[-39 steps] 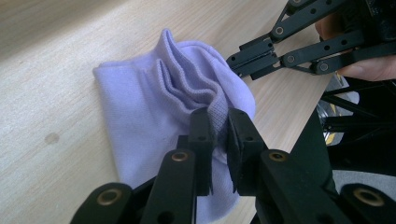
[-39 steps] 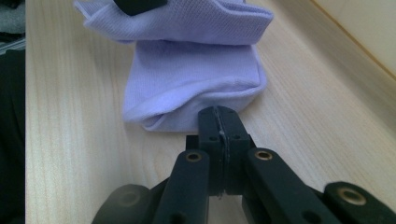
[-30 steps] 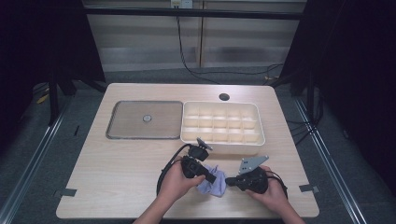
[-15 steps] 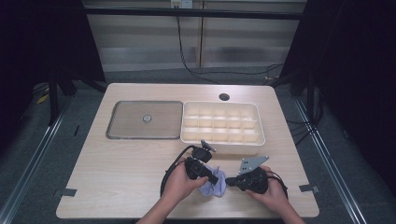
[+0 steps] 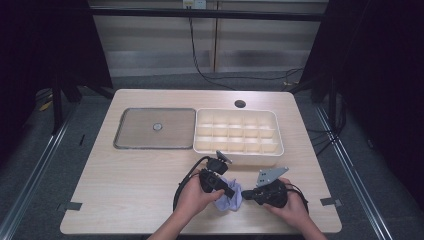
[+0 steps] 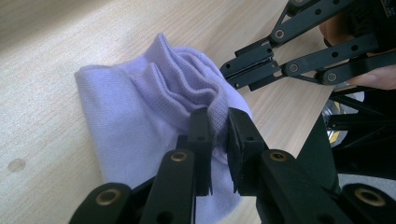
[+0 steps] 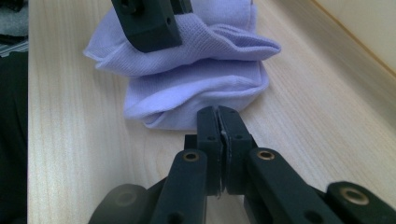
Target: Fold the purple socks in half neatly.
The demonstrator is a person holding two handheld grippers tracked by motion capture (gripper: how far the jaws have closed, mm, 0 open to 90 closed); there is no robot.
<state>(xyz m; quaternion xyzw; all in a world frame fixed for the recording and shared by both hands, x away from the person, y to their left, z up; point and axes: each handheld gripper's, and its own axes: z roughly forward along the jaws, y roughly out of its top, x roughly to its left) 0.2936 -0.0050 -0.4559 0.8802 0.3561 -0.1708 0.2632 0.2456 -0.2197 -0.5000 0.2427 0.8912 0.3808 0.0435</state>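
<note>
Two grippers meet at a lilac sock (image 5: 230, 198) near the table's (image 5: 130, 190) front edge: the left gripper (image 6: 218, 135) is clamped on its bunched cuff, the right gripper (image 7: 218, 125) closed — empty — just beside it. Folding is judged partly done; stowing in the compartment tray (image 5: 238, 156) remains.

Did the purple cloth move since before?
No. The cloth sits at the same spot below the tray, pinched by the left gripper.
</note>
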